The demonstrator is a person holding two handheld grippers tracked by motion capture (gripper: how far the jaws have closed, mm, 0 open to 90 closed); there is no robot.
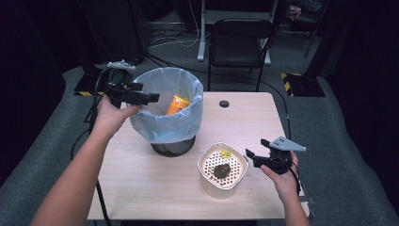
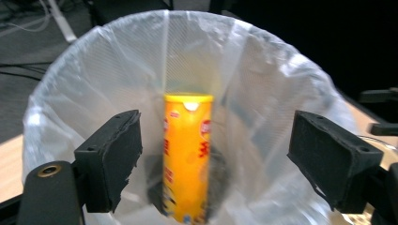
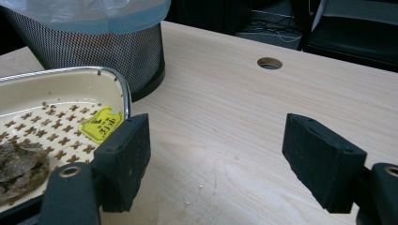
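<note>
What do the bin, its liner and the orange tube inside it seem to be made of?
The bin looks like black metal mesh: fine regular holes show in its wall, with a solid dark ring at the base. Its liner seems thin translucent plastic film, pale blue-white, crinkled and folded over the rim. The orange tube is probably printed cardboard or plastic with a glossy surface; the blur leaves this open.

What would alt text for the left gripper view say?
A yellow snack can stands upright inside a bin lined with a white plastic bag. The left gripper hangs above it, its two black jaws apart with nothing between their pads.
</note>
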